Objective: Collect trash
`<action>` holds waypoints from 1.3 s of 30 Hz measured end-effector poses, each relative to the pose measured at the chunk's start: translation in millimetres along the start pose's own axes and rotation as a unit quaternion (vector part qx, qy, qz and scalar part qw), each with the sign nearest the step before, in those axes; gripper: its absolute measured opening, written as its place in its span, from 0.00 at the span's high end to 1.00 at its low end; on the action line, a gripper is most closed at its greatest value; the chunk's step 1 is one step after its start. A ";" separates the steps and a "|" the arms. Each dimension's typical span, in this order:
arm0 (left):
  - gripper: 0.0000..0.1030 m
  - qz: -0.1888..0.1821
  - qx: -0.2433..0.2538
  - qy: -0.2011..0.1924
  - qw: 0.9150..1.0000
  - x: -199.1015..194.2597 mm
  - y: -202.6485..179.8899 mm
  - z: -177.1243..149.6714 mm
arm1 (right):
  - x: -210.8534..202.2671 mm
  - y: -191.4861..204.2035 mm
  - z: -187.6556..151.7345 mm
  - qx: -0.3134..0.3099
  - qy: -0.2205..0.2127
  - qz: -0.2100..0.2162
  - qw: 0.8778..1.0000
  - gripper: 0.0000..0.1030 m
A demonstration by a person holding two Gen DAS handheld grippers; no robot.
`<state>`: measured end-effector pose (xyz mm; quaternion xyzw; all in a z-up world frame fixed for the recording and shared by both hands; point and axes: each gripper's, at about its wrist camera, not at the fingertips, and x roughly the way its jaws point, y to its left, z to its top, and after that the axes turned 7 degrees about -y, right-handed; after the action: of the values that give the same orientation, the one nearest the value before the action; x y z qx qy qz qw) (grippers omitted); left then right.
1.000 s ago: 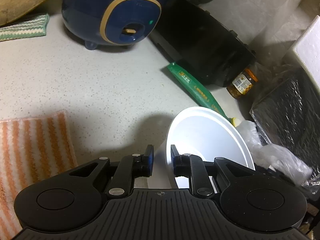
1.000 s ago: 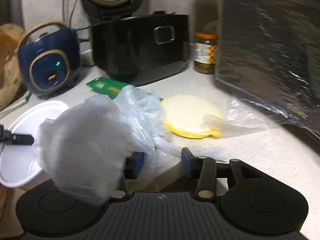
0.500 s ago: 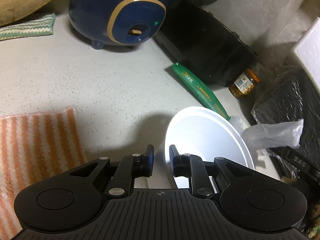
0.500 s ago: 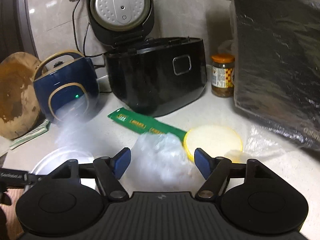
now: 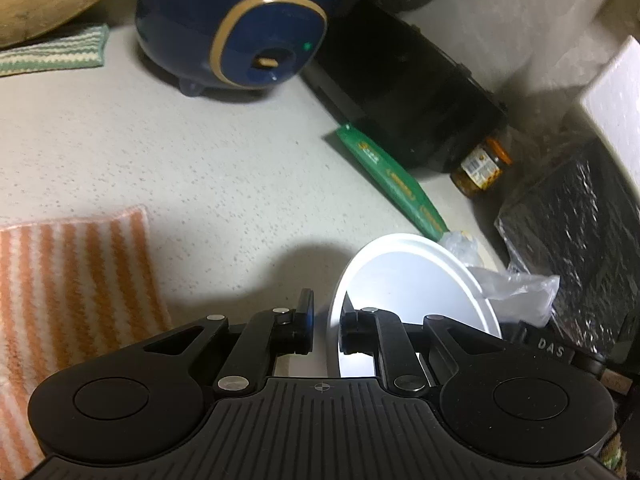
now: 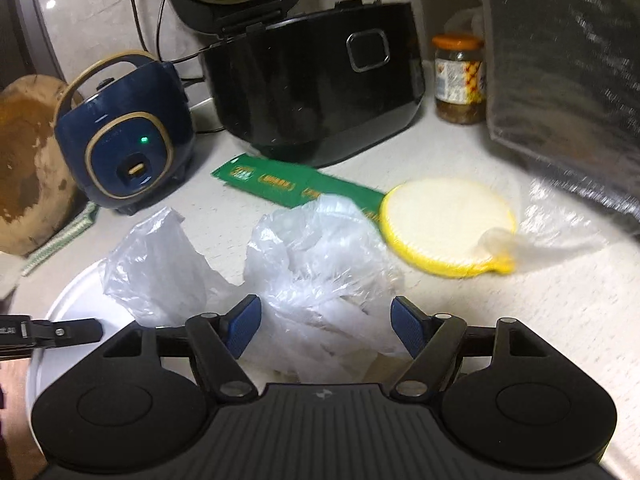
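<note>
My left gripper (image 5: pixel 326 324) holds a white bowl (image 5: pixel 412 280) tilted on edge. Its jaws are closing with the bowl's wall between them. In the right wrist view the same bowl (image 6: pixel 68 300) sits at lower left. My right gripper (image 6: pixel 326 324) stands wide with a crumpled clear plastic bag (image 6: pixel 320 248) between its fingers, unpinched, and its jaws are closing slightly. Part of the bag (image 6: pixel 156 264) drapes over the bowl's rim. A green wrapper (image 6: pixel 288 188) and a yellow lid (image 6: pixel 444 224) with clear film lie on the counter behind.
A blue cooker (image 6: pixel 124 140), an open black rice cooker (image 6: pixel 316 88) and a jar (image 6: pixel 460 80) stand at the back. A black foil-covered box (image 6: pixel 568 80) fills the right. An orange striped cloth (image 5: pixel 76 280) lies left, with a wooden board (image 6: pixel 24 160) beyond.
My right gripper has opened and let go of the plastic bag, which has dropped down between its fingers and onto the bowl's rim. My left gripper has kept the bowl in place.
</note>
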<state>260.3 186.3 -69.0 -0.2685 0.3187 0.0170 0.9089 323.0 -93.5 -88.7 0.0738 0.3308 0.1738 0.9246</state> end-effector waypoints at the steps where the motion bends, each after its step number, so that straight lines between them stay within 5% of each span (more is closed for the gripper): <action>1: 0.86 0.003 -0.002 -0.003 1.000 -1.3 1.2 0.7 | 0.1 0.9 -0.9 0.005 0.005 0.009 1.000 0.35; 7: 0.86 0.022 -0.014 -0.016 1.000 -7.4 11.3 4.2 | -7.8 17.3 -6.4 -0.012 0.019 0.051 0.998 0.36; 13: 0.86 0.030 -0.007 -0.013 0.999 -8.9 7.2 4.5 | -43.2 30.2 0.5 -0.079 -0.030 0.031 0.996 0.32; 21: 0.86 0.037 0.021 -0.011 0.999 -9.2 -2.2 0.5 | -81.0 3.7 44.7 0.008 -0.107 0.072 0.992 0.19; 30: 0.86 0.046 0.028 -0.011 0.998 -14.9 -1.6 -0.9 | 10.0 1.7 11.7 -0.015 -0.017 -0.007 1.000 0.19; 39: 0.86 0.041 0.015 -0.011 0.999 -16.8 5.0 -2.1 | 32.9 4.1 -1.6 0.002 0.017 0.037 0.999 0.18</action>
<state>244.8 191.9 -62.9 -0.2413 0.3194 0.0522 0.9149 344.6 -77.5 -108.2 0.0855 0.3440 0.2087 0.9115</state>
